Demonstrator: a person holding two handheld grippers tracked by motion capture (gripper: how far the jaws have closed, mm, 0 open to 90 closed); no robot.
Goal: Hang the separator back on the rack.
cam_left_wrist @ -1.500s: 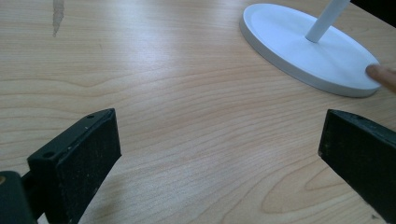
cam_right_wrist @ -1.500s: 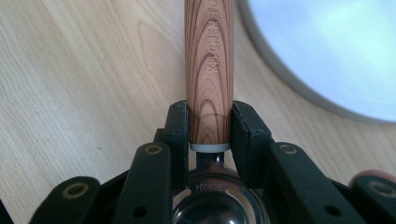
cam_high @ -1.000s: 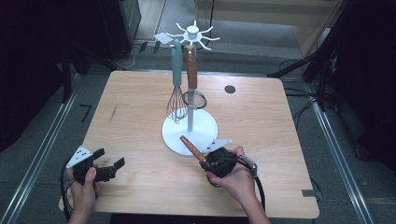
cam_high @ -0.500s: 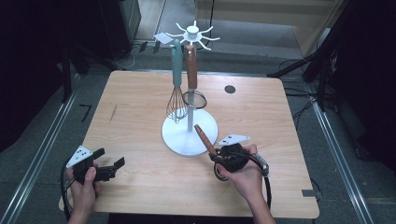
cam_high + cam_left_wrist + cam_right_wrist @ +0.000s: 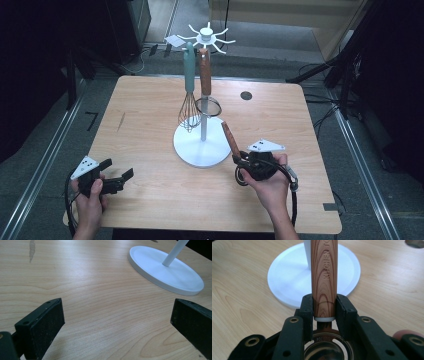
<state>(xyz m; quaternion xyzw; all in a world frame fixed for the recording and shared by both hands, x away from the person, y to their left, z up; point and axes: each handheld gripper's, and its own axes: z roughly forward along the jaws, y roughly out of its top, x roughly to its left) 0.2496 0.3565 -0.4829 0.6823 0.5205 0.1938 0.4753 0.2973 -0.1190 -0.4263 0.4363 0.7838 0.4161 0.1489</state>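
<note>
- Two grippers work over a pale wooden table (image 5: 150, 120); the right gripper (image 5: 239, 161) pinches the lower end of a wood-grain utensil handle (image 5: 323, 277), its jaws pressed on both sides of it just above a white collar and a metal part with slots; seen from the high view, the handle slants up and away from the hand, its tip over the near right edge of the stand's base.
- One white hanging stand with a round flat base (image 5: 192, 150), a thin post and a spoked top is directly beyond the held handle; a teal-handled wire whisk (image 5: 189, 85) and a brown-handled utensil with a round wire ring (image 5: 205, 87) hang from its spokes, side by side, close to the post.
- Letters engraved along the held handle read "KITCHEN TO", the rest running out of the right gripper view.
- Left gripper (image 5: 119, 177) sits near the table's near left corner, well apart from the stand; its jaws spread wide with bare wood between them.
- One small dark round hole (image 5: 246, 95) marks the far right of the tabletop.
</note>
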